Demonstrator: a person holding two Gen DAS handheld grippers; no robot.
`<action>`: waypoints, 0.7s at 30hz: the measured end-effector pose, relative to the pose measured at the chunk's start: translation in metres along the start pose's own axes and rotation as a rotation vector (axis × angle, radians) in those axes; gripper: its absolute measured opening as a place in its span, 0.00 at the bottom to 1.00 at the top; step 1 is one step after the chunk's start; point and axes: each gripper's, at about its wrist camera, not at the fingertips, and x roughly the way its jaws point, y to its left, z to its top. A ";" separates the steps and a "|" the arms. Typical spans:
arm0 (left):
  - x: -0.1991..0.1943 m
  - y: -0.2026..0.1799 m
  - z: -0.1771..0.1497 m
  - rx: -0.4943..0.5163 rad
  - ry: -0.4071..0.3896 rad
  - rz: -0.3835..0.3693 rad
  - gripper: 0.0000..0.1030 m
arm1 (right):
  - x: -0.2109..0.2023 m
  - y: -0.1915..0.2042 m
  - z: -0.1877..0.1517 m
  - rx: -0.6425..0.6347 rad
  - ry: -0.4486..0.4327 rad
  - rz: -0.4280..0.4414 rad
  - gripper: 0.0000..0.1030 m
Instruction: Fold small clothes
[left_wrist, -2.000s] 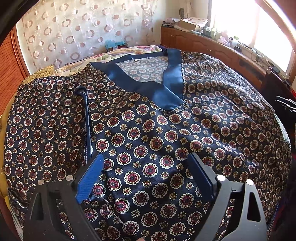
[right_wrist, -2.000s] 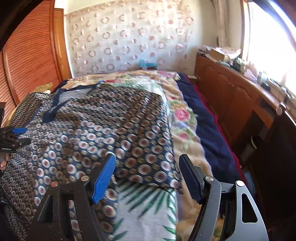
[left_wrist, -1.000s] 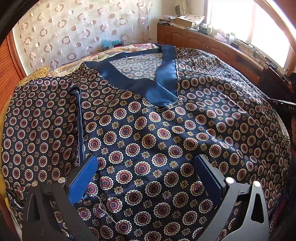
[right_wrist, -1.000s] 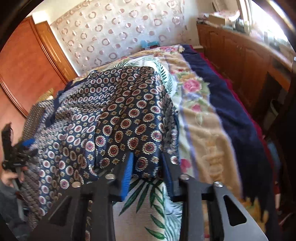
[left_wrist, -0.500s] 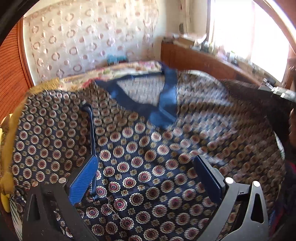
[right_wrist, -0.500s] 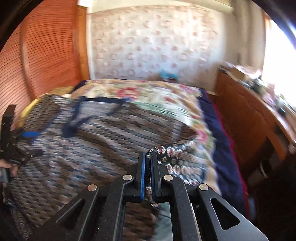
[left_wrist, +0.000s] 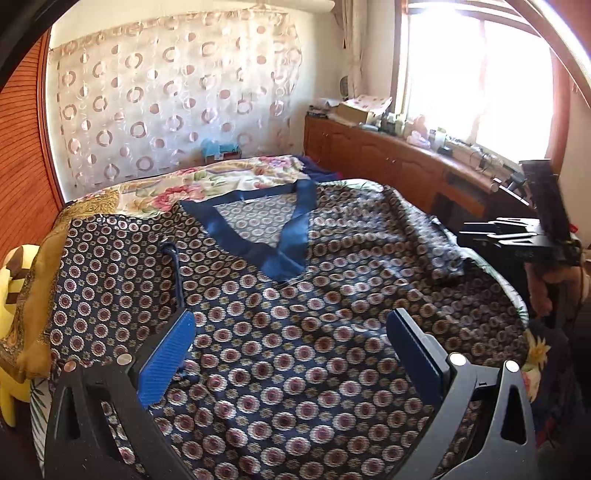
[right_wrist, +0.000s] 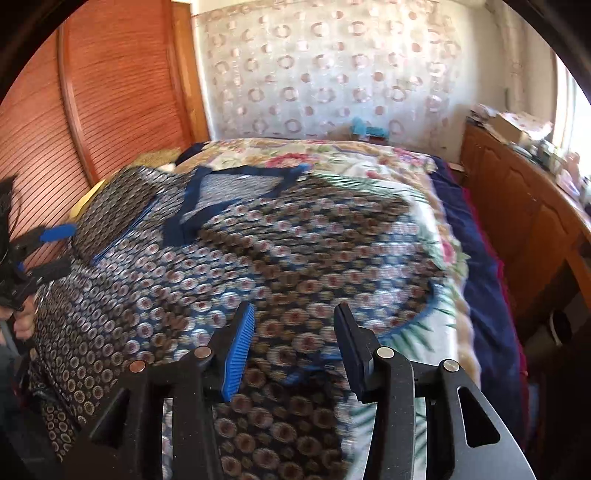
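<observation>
A navy top (left_wrist: 295, 325) with a medallion print and a plain blue V-neck band (left_wrist: 284, 254) lies spread on the bed. Its right side is folded over toward the middle (left_wrist: 417, 236). It also shows in the right wrist view (right_wrist: 258, 266), blurred. My left gripper (left_wrist: 291, 339) is open and empty, hovering above the lower front of the top. My right gripper (right_wrist: 295, 332) is open and empty above the folded right edge. It shows at the right edge of the left wrist view (left_wrist: 517, 236). The left gripper shows at the left edge of the right wrist view (right_wrist: 37, 251).
The bed has a floral cover (right_wrist: 369, 162) and a dark blue blanket edge (right_wrist: 476, 266) on the right. A wooden cabinet (left_wrist: 388, 162) with clutter runs along the window side. A wooden slatted wardrobe (right_wrist: 110, 92) stands on the left. A yellow plush toy (left_wrist: 11, 280) lies beside the bed.
My right gripper closed on the top's right edge, carried it over toward the middle, then opened and let go. My left gripper stayed open and rose a little.
</observation>
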 end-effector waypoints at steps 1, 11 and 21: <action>-0.002 -0.002 -0.001 -0.001 -0.006 -0.009 1.00 | -0.001 -0.007 -0.001 0.022 0.004 -0.018 0.45; -0.006 -0.011 -0.009 0.006 -0.008 -0.026 1.00 | 0.041 -0.066 -0.013 0.217 0.115 -0.144 0.45; -0.009 0.004 -0.016 -0.037 -0.013 -0.017 1.00 | 0.086 -0.051 0.013 0.128 0.147 -0.215 0.04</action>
